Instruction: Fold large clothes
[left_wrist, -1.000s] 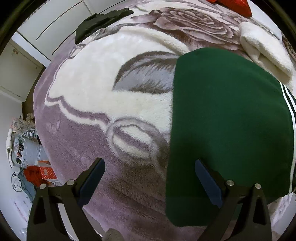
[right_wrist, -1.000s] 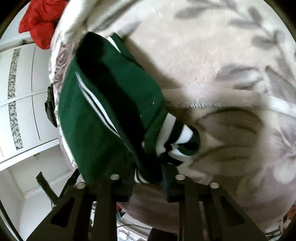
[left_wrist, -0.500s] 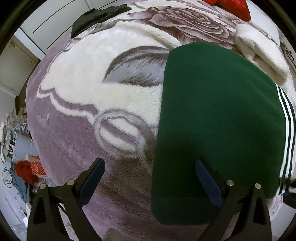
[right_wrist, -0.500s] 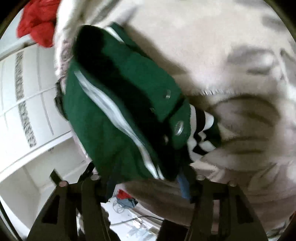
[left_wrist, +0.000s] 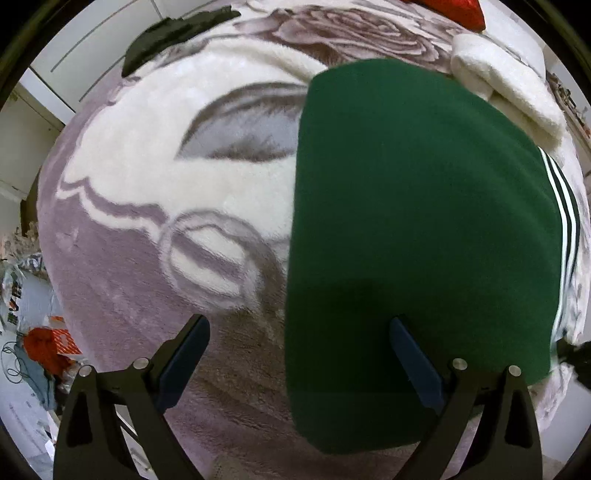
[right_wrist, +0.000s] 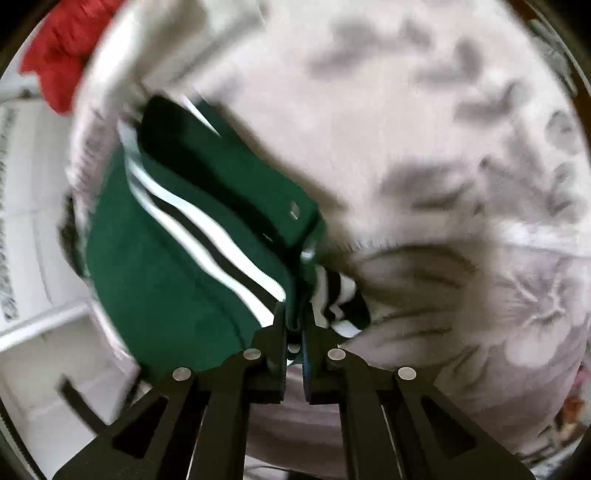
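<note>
A dark green jacket (left_wrist: 413, 221) with white and black stripes lies folded on a plush flowered blanket (left_wrist: 166, 184). My left gripper (left_wrist: 299, 323) hovers open above it, one finger over the blanket and the other over the green cloth, holding nothing. In the right wrist view the jacket (right_wrist: 166, 266) is bunched, with its striped cuff (right_wrist: 340, 295) beside the fingers. My right gripper (right_wrist: 294, 314) has its jaws closing, pinched on the jacket's striped edge next to that cuff. This view is motion-blurred.
A white folded fleece (left_wrist: 506, 88) and a red cloth (left_wrist: 454, 9) lie at the far side of the bed, and a black item (left_wrist: 173, 31) at the far left edge. Clutter lies on the floor (left_wrist: 40, 343) to the left. White cupboards (right_wrist: 33, 221) stand beyond the bed.
The right gripper's fingers have drawn together onto the jacket's striped edge by the cuff and sunk slightly. In the left wrist view the jacket has slid a little leftward.
</note>
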